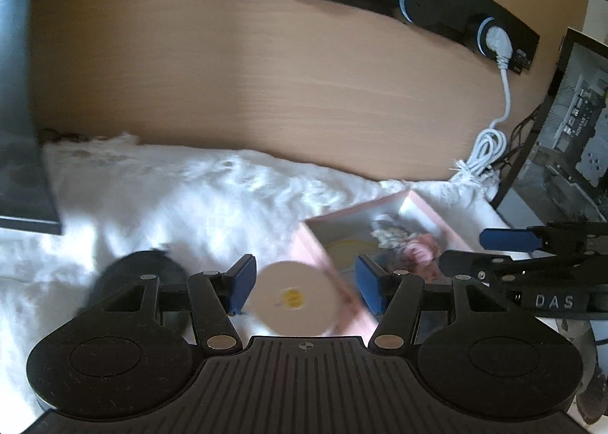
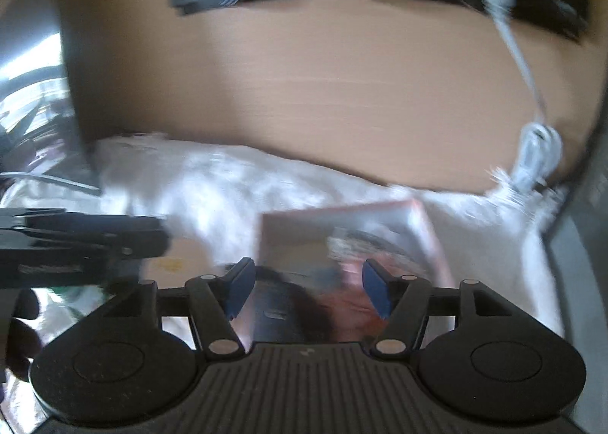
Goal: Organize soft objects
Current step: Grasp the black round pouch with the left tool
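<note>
While a white round pad (image 1: pixel 294 297) lies on the white fur rug (image 1: pixel 171 187) against a pink box (image 1: pixel 380 240) of soft things, the left gripper (image 1: pixel 304 282) hovers over it half open and empty, the right gripper (image 2: pixel 307 291) likewise, near the wooden wall (image 1: pixel 266 73).

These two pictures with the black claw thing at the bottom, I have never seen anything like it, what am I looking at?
Each picture comes from a camera mounted on a hand-held gripper, looking forward along its two blue-padded jaws. One shows the left gripper, the other the right gripper. Both stand open and hold nothing. Below them lies a white furry blanket with a pink box on it, holding soft things too blurred to name. A white round disc lies beside the box, a dark object further left. Behind is a wooden wall with sockets.
</note>
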